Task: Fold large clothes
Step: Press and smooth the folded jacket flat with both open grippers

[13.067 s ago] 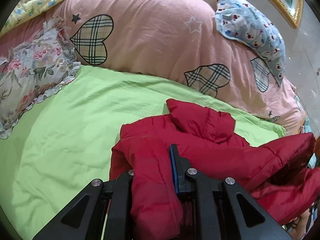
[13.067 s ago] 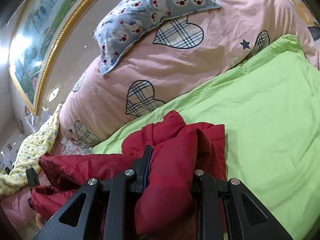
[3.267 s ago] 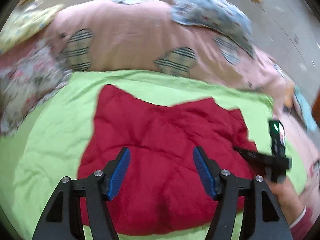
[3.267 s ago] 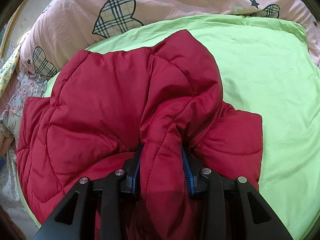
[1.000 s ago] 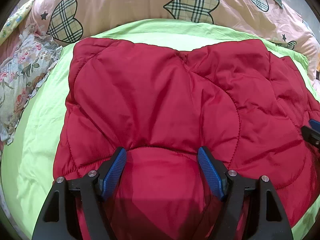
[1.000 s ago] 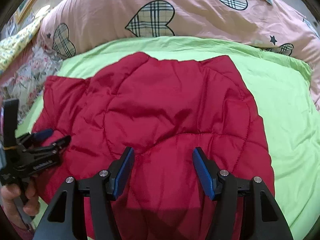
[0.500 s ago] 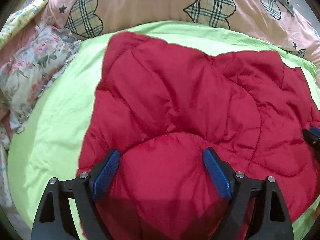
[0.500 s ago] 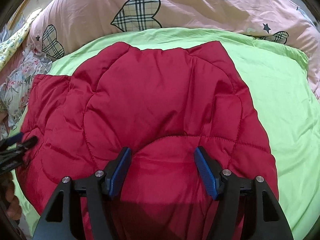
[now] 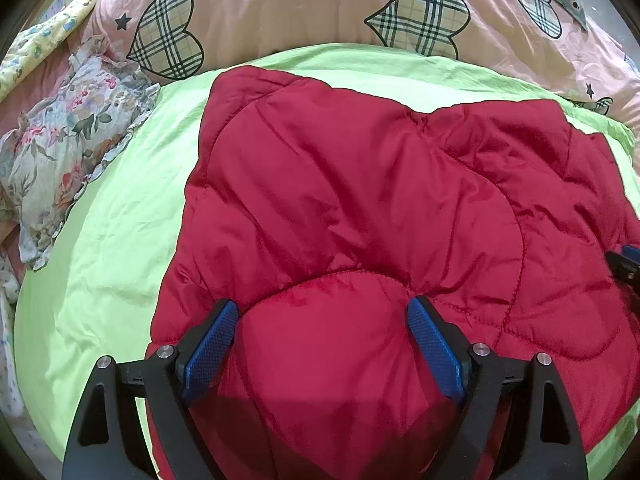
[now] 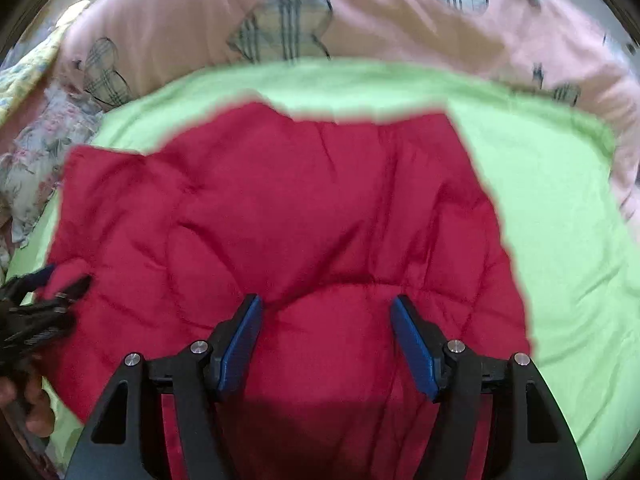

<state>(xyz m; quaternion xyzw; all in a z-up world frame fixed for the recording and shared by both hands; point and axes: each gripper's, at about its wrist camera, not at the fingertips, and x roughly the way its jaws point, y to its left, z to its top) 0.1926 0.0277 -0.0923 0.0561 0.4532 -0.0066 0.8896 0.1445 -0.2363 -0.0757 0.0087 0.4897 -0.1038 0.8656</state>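
A red quilted puffer jacket [image 9: 360,208] lies spread flat on the green bed sheet [image 9: 108,248]; it also shows in the right wrist view [image 10: 304,216]. My left gripper [image 9: 322,312] is open, its blue pads straddling the jacket's near edge on the left side. My right gripper [image 10: 326,308] is open over the near edge on the right side. Each gripper shows at the other view's margin: the right gripper at the far right of the left wrist view [image 9: 624,264], the left gripper at the far left of the right wrist view [image 10: 40,308]. The right wrist view is motion-blurred.
A pink duvet with plaid hearts [image 9: 320,4] is bunched along the far side of the bed. A floral pillow [image 9: 68,140] lies at the left. Green sheet [image 10: 560,240] shows to the right of the jacket.
Both grippers stay open. The left view has shifted right and closer to the jacket's left edge. The right gripper is moving, its view now blurred, with the jacket lower in frame.
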